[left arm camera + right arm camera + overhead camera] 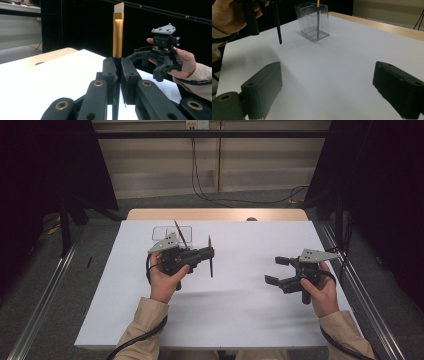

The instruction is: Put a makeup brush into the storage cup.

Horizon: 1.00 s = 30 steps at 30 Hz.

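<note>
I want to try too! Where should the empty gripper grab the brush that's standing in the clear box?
Probably the upper handle of the brush, where it sticks out above the clear box. The box walls block its lower part, and it leans against the rim, so coming from above with the open right gripper looks easiest, one jaw either side of the thin handle.

brush (117, 35): glossy gold metal ferrule | box (313, 20): clear plastic | table (240, 310): matt white

surface: table (250, 310) with a white matte top, pale wooden edge strip along its far side | on it: clear plastic rectangular box (171, 233) standing near the far left part, a second dark-handled brush (180, 234) leaning inside it | rest of top: bare white sheet
</note>
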{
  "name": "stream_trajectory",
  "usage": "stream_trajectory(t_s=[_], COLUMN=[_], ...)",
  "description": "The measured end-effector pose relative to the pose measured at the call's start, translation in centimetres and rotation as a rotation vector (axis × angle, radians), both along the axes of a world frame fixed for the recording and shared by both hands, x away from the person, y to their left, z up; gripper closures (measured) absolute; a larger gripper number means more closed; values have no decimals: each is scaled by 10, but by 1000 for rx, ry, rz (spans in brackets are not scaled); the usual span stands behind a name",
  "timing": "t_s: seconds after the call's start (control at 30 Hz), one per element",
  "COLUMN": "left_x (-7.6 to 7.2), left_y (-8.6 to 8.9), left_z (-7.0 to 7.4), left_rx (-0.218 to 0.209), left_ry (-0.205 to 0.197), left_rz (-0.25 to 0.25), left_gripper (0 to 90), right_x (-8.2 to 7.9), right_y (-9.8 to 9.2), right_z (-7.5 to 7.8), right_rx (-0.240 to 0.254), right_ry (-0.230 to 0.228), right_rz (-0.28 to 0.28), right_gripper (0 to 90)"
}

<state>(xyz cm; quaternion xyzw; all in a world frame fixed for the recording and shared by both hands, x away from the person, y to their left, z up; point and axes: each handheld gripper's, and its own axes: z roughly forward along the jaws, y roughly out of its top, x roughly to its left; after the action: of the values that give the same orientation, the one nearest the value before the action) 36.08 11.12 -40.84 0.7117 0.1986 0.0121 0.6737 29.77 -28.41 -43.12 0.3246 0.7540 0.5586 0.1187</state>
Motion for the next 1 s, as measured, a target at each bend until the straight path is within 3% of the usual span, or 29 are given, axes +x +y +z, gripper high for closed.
stream_trajectory(t_s=[1.0], left_x=[-1], left_y=[6], left_z=[2], left_rx=[9], left_ry=[-11], left_rz=[19], left_gripper=[833], right_x=[-16], right_y=[-15], right_z=[-3], right_rx=[-36], right_ry=[-14], right_rz=[-27], right_gripper=[85])
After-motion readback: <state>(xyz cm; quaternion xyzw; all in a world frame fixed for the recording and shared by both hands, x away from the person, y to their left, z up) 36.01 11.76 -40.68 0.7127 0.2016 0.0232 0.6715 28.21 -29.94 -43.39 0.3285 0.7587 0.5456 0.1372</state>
